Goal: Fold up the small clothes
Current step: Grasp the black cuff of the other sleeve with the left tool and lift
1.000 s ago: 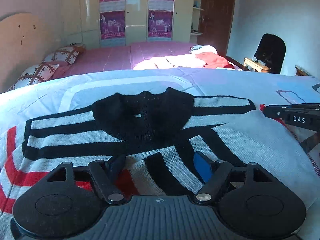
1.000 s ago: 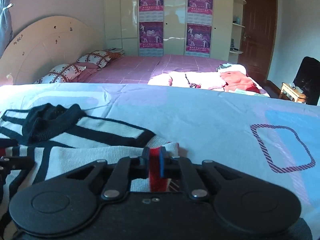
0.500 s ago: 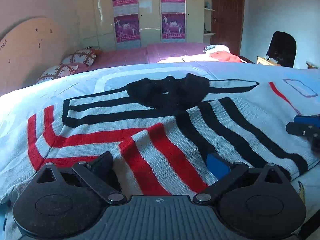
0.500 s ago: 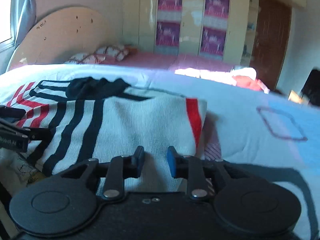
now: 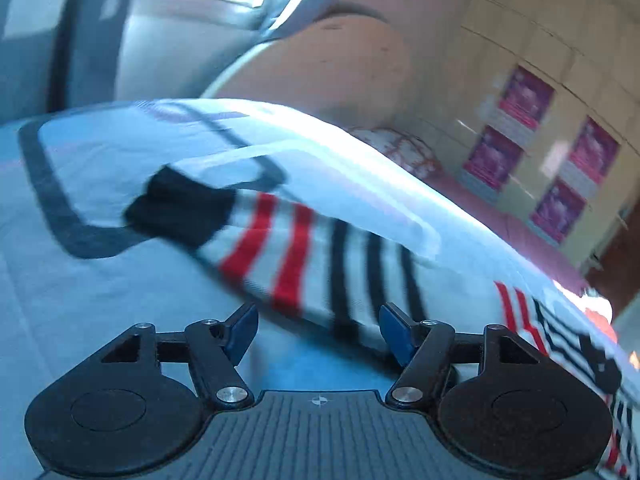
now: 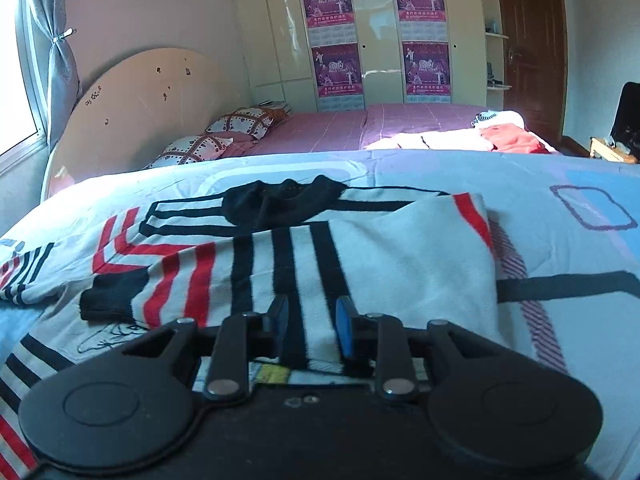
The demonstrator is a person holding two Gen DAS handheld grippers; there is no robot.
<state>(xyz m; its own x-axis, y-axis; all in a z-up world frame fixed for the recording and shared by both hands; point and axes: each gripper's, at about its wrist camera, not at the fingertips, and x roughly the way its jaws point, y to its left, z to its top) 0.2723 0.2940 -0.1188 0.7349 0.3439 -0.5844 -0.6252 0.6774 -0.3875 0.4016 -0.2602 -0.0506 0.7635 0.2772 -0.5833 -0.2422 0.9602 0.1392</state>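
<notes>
The bed (image 6: pixel 560 248), under a pale blue patterned cover, fills both views. Only the right wrist view takes in the room beyond — the wardrobe (image 6: pixel 380 32) with purple posters, a second bed (image 6: pixel 340 128) in pink, and two patterned pillows (image 6: pixel 216 136).

The striped sweater (image 6: pixel 280 248) lies flat on the cover, one sleeve folded across the body and the black collar at the far side. The left wrist view, tilted and blurred, shows the other sleeve (image 5: pixel 304 256) stretched out to its black cuff (image 5: pixel 180 208) — barely visible from the right.

The left gripper (image 5: pixel 318 330) is spread wide, holding nothing, just short of that sleeve. The right gripper (image 6: pixel 310 326) hangs parted over the sweater's near edge, gripping nothing.
</notes>
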